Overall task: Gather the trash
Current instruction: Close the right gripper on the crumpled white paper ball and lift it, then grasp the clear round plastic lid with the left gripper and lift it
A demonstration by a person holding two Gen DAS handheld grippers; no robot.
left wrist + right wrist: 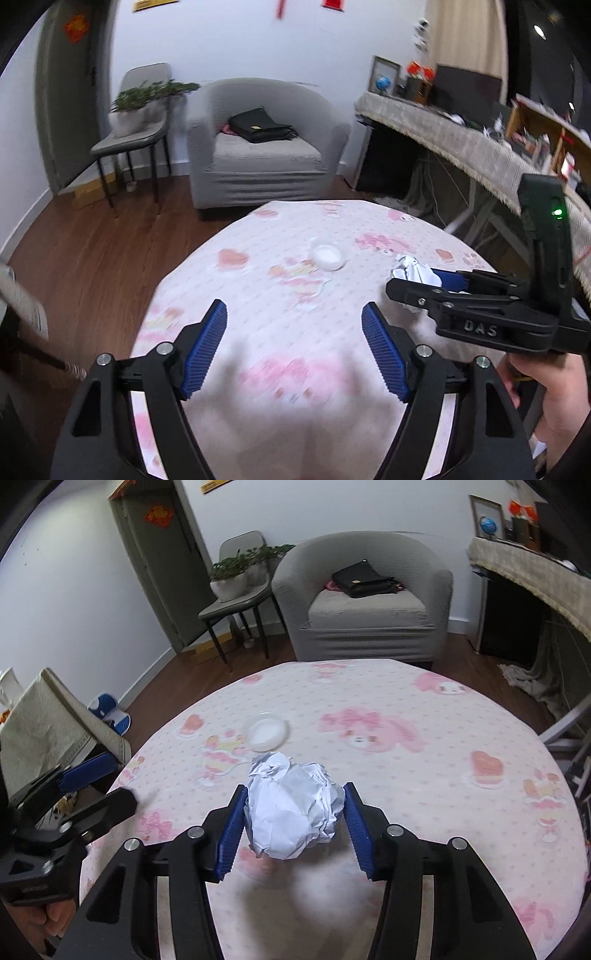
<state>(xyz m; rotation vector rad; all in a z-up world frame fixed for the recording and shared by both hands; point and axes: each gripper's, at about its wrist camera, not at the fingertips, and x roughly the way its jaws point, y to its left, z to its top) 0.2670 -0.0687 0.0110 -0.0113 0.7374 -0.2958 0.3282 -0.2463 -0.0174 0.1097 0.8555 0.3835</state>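
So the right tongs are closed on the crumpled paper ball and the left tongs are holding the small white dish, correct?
Not quite. The left tongs are open and hold nothing; the small white dish sits on the table beyond them, as the left wrist view shows. The right tongs are indeed closed on the crumpled paper ball.

Paper ball crumpled, matt white; tablecloth soft printed cloth; pads ribbed blue; floor glossy wood.

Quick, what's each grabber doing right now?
Left gripper: open, nothing between its fingers.
Right gripper: shut on the crumpled paper ball.
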